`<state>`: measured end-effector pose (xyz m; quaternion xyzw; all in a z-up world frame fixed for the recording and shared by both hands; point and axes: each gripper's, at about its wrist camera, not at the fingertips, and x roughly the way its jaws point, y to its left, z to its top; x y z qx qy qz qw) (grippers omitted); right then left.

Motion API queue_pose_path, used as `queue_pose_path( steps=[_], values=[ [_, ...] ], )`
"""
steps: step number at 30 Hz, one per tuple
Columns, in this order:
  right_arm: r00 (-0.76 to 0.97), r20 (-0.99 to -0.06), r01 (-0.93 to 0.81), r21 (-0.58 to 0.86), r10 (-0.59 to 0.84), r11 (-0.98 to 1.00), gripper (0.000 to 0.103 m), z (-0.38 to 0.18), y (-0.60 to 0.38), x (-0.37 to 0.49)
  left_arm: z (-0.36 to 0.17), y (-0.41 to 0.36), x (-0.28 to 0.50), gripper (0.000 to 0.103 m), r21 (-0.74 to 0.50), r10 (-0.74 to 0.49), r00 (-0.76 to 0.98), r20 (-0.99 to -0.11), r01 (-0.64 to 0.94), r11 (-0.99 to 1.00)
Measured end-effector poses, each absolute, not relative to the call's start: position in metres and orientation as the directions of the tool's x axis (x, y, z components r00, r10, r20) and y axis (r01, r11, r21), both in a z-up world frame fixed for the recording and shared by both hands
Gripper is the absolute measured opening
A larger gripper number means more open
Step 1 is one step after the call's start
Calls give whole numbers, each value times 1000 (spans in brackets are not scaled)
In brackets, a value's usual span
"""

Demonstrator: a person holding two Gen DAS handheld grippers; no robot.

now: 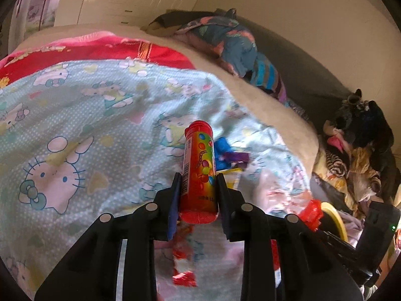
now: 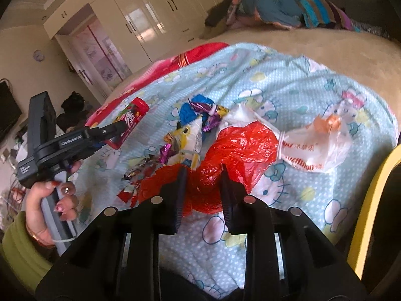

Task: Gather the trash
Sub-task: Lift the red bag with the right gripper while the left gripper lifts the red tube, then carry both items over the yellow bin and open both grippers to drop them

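Note:
My left gripper (image 1: 198, 176) is shut on a red candy tube (image 1: 199, 173), which sticks out forward between the pads, lifted off the blue cartoon-cat bedspread (image 1: 75, 125). The right wrist view shows the same tube (image 2: 132, 116) in the left gripper (image 2: 112, 129), held by a hand (image 2: 50, 215) in a green sleeve. My right gripper (image 2: 203, 171) is shut on a crumpled red plastic bag (image 2: 240, 148) that bulges beyond the fingertips. A heap of candy wrappers (image 2: 190, 125) and a white plastic bag (image 2: 318, 148) lie on the bedspread (image 2: 300, 87) behind it.
Blue and purple wrappers (image 1: 230, 158) and red ones (image 1: 183, 263) lie under the tube. A yellow rim (image 2: 371, 200) stands at the bed's right edge. Folded clothes (image 2: 275, 7) sit at the far end, a pile of clothing (image 1: 356, 150) beside the bed, and wardrobes (image 2: 150, 20) behind.

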<state>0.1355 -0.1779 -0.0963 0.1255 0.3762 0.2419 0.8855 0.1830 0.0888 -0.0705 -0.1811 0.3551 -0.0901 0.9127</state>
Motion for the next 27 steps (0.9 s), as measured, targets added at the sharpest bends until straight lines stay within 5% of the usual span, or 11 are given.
queue_pose_path(
  steps=[27],
  values=[
    [746,-500,-288,355,441,889,20,-44,-229,111,-10,12,127,26,-367,-417,750,-514,247,897]
  ],
)
